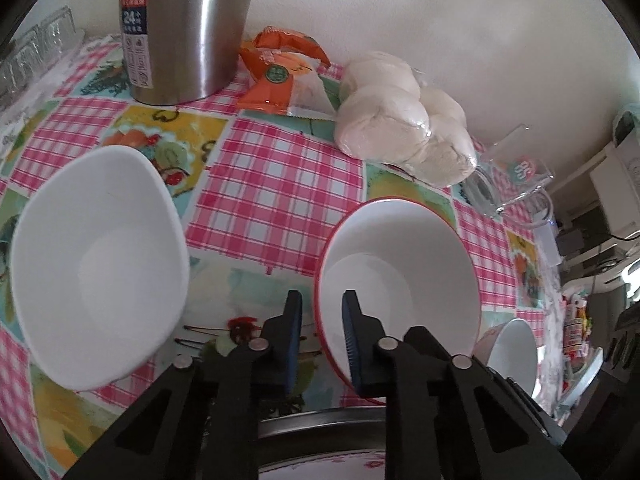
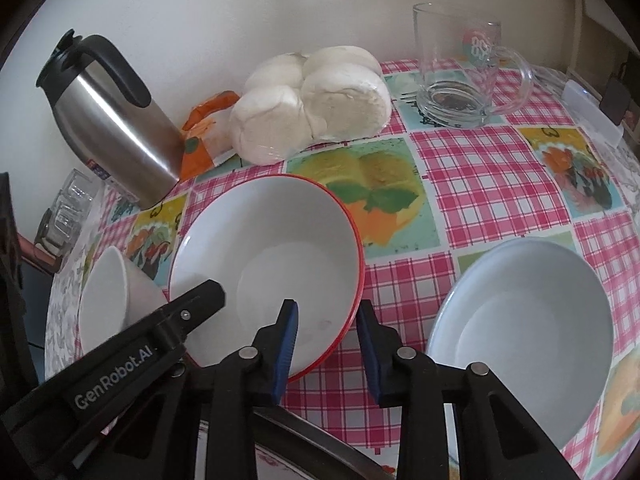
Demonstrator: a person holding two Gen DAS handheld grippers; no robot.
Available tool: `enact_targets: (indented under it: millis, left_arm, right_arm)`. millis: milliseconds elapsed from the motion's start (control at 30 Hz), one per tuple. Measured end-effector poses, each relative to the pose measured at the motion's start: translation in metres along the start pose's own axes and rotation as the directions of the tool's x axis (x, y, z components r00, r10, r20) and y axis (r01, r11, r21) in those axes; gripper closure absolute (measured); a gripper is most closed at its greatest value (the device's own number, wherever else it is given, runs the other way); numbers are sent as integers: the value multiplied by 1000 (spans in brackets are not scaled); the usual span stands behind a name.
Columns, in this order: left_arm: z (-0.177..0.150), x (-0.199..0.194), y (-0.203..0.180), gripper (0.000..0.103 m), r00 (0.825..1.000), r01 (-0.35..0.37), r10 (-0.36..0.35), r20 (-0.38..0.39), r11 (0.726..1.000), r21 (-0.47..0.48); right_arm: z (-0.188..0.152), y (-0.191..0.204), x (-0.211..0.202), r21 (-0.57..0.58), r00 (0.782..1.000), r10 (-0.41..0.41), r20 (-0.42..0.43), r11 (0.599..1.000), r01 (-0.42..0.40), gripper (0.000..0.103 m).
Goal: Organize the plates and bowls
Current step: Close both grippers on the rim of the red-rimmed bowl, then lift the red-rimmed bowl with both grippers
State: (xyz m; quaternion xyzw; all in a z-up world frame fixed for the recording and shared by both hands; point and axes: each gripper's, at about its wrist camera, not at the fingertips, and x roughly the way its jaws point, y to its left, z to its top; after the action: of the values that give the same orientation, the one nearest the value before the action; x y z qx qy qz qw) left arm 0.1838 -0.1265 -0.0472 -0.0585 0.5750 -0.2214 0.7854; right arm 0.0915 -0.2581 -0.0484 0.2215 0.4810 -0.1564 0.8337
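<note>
A red-rimmed white bowl (image 1: 400,276) (image 2: 276,264) sits on the checked tablecloth. My left gripper (image 1: 322,308) straddles its near-left rim, one finger inside, one outside, with a small gap to the rim. My right gripper (image 2: 326,318) straddles its near-right rim the same way, jaws apart. A plain white bowl (image 1: 100,264) (image 2: 116,300) lies to the left. A pale blue-white bowl (image 2: 524,332) sits to the right; its edge shows in the left wrist view (image 1: 516,352). The left gripper's body (image 2: 132,344) shows in the right wrist view.
A steel thermos jug (image 1: 184,28) (image 2: 116,128), an orange snack packet (image 1: 280,76), a bag of white buns (image 1: 404,120) (image 2: 316,104) and a glass mug (image 2: 460,68) stand along the back wall. A metal-rimmed dish (image 2: 320,436) lies under the grippers at the front edge.
</note>
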Motion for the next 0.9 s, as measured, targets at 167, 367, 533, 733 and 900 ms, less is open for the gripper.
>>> enact_targets:
  millis: [167, 367, 533, 733, 900]
  left_arm:
    - [-1, -1, -3, 84, 1000, -2, 2, 7, 1000, 12]
    - [3, -9, -6, 84, 1000, 0, -1, 30, 1000, 31]
    - [5, -21, -12, 84, 998, 8, -11, 58, 999, 52]
    - [7, -45, -20, 84, 994, 8, -17, 106, 997, 83]
    - [8, -63, -29, 84, 990, 4, -18, 139, 995, 102]
  right_arm:
    - [0, -1, -1, 4, 1000, 5, 0, 1000, -5, 71]
    - [1, -1, -7, 9, 999, 24, 24, 1000, -24, 70]
    - [4, 1, -19, -3, 998, 21, 62, 1000, -21, 70]
    - [8, 4, -38, -16, 994, 22, 109, 1000, -20, 70]
    - [10, 6, -54, -22, 989, 31, 144, 999, -28, 70]
